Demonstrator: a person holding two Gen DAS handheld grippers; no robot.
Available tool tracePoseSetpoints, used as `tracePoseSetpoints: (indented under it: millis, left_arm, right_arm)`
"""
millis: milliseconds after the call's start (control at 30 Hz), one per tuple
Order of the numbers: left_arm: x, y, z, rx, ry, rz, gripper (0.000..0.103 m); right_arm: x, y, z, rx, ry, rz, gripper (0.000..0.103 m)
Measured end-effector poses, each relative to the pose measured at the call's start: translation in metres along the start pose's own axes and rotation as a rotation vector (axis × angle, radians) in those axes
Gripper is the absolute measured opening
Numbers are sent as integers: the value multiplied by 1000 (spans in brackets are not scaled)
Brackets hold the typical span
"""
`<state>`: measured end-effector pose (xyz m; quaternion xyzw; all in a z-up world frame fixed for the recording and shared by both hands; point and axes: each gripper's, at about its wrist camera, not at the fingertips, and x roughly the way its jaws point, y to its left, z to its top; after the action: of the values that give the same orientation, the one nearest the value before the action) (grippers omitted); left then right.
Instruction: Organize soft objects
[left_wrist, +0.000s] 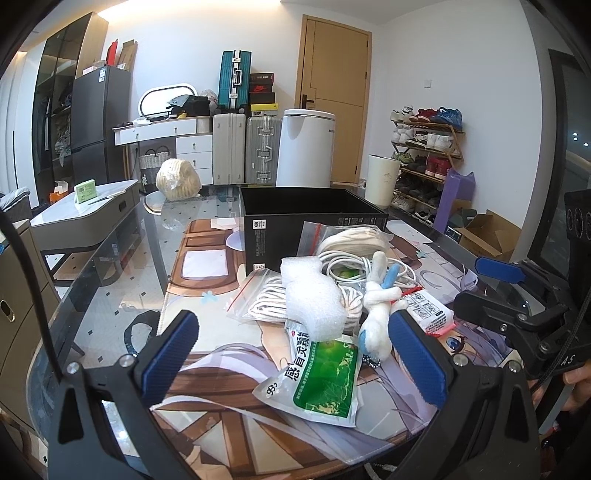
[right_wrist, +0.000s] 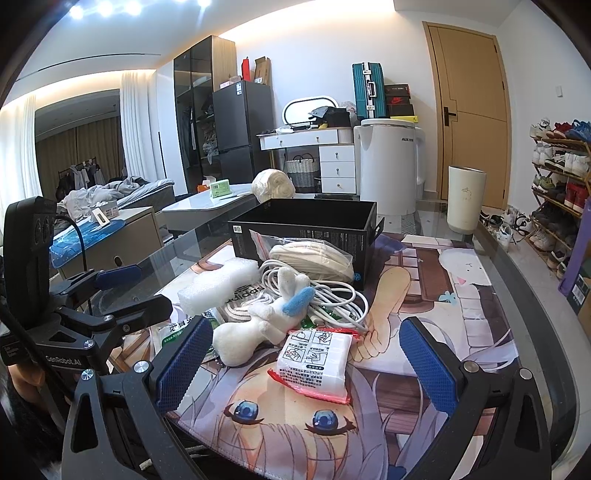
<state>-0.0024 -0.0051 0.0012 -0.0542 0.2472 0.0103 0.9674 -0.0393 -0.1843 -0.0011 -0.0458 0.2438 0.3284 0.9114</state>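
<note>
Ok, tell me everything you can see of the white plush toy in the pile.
The plush toy is small, white and fuzzy, with long floppy limbs or ears and a light blue patch on one of them. A small metal bead chain hangs from its near end. It lies on its side on the printed mat, leaning on the coiled white cable, beside the foam block and the red-edged packet. Neither claw touches it.
</note>
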Motion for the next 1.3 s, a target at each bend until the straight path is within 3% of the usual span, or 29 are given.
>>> tracePoseSetpoints:
  millis: [800,1300]
  left_arm:
    - [3,-4,-4,47,26,10,103]
    - [13,-1,-7,87,91,12,103]
  right_arm:
    - [2,-3,0,0,29,-23,103]
    - [7,-6,1,6,54,-44,103]
